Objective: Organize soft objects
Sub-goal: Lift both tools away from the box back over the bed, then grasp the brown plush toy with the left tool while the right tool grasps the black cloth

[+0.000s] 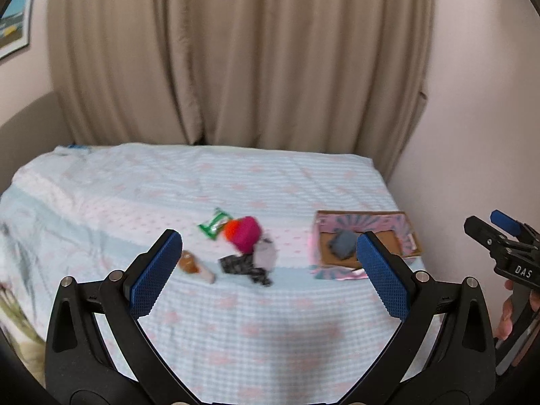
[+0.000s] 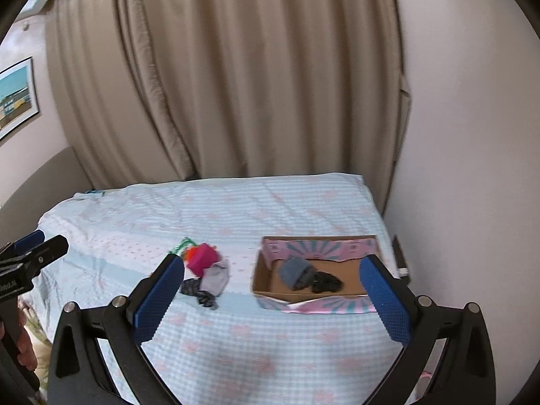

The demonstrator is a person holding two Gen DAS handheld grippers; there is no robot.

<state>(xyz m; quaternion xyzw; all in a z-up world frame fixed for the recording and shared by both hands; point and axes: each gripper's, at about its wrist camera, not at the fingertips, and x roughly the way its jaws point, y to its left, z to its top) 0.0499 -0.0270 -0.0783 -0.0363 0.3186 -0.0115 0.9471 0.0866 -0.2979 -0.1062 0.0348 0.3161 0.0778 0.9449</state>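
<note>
above the bed's near edge, left gripper and right gripper are hovering, jaws spread wide, gripping nothing | soft pile is lying mid-bed | cardboard box by the right edge is holding grey cloth

We hold our black left gripper with blue pads up in the air, its two fingers spread wide. Our black right gripper with blue pads is up too, spread wide, holding nothing.
</note>
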